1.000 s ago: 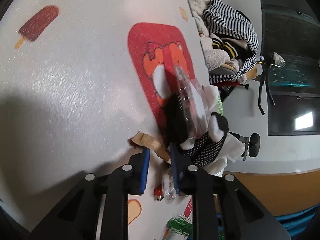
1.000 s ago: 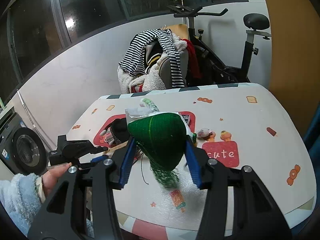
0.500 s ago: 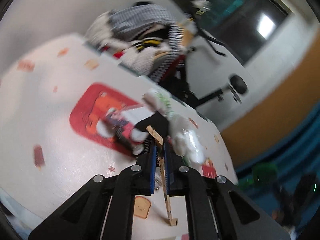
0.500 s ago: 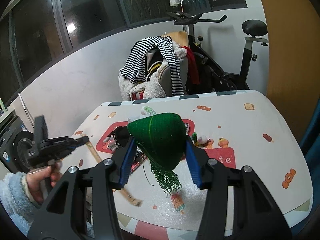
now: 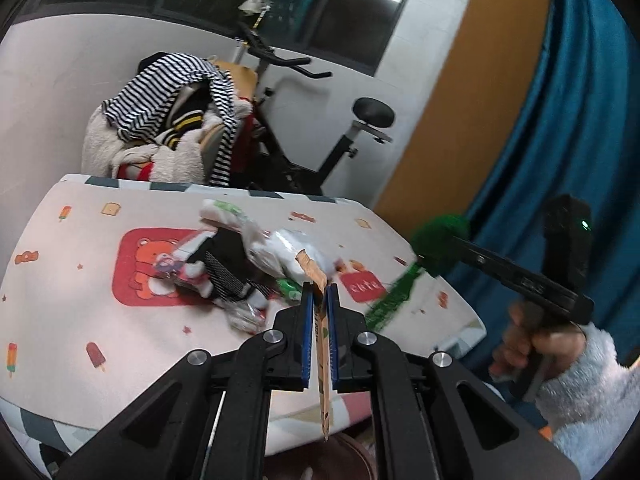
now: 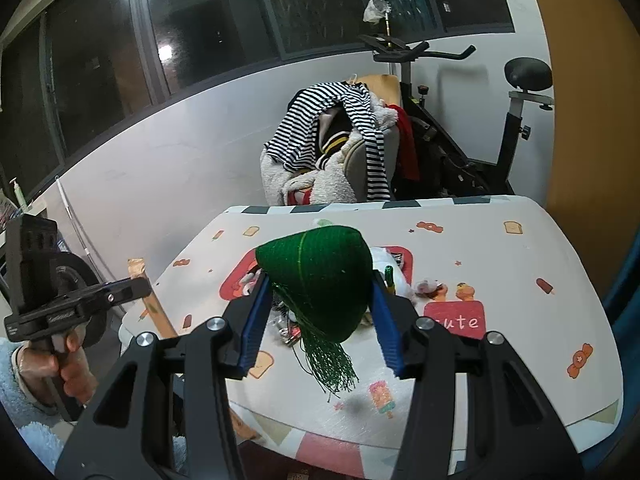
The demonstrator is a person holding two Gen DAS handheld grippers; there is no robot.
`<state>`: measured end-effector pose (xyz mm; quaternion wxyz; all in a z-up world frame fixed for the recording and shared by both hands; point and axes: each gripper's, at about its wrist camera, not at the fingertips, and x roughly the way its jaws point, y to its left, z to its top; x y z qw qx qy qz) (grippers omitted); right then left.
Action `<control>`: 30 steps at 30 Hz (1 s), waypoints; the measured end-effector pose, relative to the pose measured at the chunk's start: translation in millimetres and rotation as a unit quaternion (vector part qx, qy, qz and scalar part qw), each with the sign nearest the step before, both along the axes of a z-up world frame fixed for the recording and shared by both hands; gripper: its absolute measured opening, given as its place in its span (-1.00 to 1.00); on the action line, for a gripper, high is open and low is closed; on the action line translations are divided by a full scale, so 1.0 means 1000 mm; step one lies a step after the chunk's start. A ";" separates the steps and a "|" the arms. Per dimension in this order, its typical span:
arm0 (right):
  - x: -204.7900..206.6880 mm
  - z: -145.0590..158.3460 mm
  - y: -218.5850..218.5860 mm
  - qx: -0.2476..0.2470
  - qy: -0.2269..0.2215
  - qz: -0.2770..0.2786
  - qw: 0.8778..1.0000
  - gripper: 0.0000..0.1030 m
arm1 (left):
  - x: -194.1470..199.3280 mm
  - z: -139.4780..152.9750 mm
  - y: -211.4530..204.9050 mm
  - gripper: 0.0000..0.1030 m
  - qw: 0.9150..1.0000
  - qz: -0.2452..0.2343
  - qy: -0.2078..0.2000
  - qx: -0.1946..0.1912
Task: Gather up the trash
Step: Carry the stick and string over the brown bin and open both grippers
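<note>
The left hand-held gripper is now lifted up and away from the table. A second ago it was low over the pile, with its two fingers apart around a brown paper strip. Now the fingers are pressed together on that strip. The strip sticks up a little above the fingers and hangs down below them, in the air, not touching the table. So one piece of trash has been picked up.

The right hand-held gripper holds a green net bag, just like before. Its two fingers are clamped on the sides of the bag, and green threads hang down from the bottom. It hovers above the table and has hardly moved.

The rest of the trash pile is still on the table, on and beside the red bear picture. It has white wrappers, a black mesh thing and some small bits.

It looks like the strip goes into the green net bag next. The two grippers are still well apart, so they need to come closer. More trash is left to collect after that.
</note>
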<state>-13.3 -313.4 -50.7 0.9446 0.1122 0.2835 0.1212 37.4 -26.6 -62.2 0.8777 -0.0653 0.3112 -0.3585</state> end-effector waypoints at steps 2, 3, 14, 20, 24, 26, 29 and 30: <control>-0.004 0.000 0.003 0.000 0.001 0.005 1.000 -0.03 | -0.010 -0.002 -0.001 -0.87 1.000 -0.007 -0.003 0.008; -0.006 0.001 0.005 0.000 0.001 0.007 1.000 -0.03 | -0.014 -0.004 -0.001 -0.87 1.000 -0.010 -0.003 0.011; -0.022 -0.008 0.022 -0.001 0.016 0.030 0.999 -0.03 | -0.041 -0.057 0.002 -0.87 0.998 -0.020 0.037 0.039; -0.029 -0.012 0.033 -0.001 0.023 0.043 0.999 -0.03 | -0.041 -0.103 0.002 -0.87 0.995 -0.014 0.077 0.060; -0.032 -0.014 0.039 -0.002 0.028 0.053 0.998 -0.03 | -0.040 -0.129 0.000 -0.87 0.992 -0.004 0.099 0.079; -0.033 -0.013 0.041 -0.002 0.029 0.058 0.998 -0.03 | -0.039 -0.138 -0.001 -0.86 0.990 0.001 0.110 0.088; -0.034 -0.012 0.044 -0.004 0.030 0.065 0.997 -0.03 | -0.040 -0.147 -0.001 -0.86 0.988 0.002 0.122 0.098; -0.035 -0.011 0.044 -0.004 0.030 0.067 0.997 -0.03 | -0.040 -0.149 -0.001 -0.82 0.987 0.001 0.125 0.097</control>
